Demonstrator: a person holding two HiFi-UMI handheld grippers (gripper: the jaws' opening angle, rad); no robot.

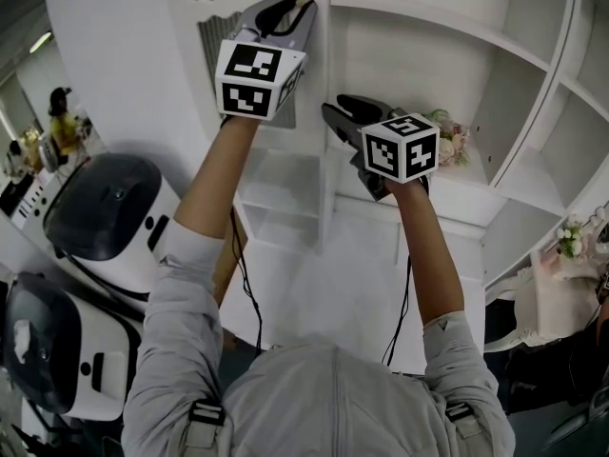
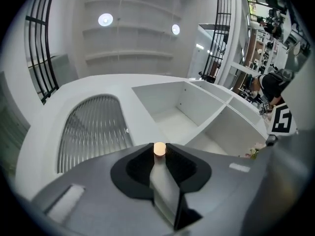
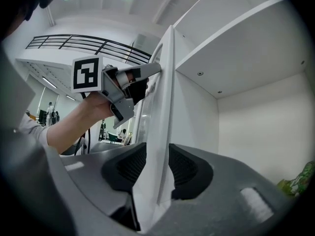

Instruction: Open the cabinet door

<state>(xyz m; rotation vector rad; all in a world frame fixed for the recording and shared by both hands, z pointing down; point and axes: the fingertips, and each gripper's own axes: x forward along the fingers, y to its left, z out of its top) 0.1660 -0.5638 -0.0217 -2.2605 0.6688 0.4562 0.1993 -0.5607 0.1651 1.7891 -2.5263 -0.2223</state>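
The cabinet door is already standing partly swung out from the front of the cabinet, with the left gripper clamping its small round knob and the right gripper pinching its free edge, so I'm guessing only swinging it wider is remaining.

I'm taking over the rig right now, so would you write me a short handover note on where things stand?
Left tongs: closed on the free edge of the cabinet door, at a small round knob.
Right tongs: clamped on the same door edge, further along it.
Door: appears swung out from the cabinet, edge-on in the right gripper view, with an open compartment beside it.
Done: door gripped and partly open.
Left: probably swing it wider, then release both tongs.
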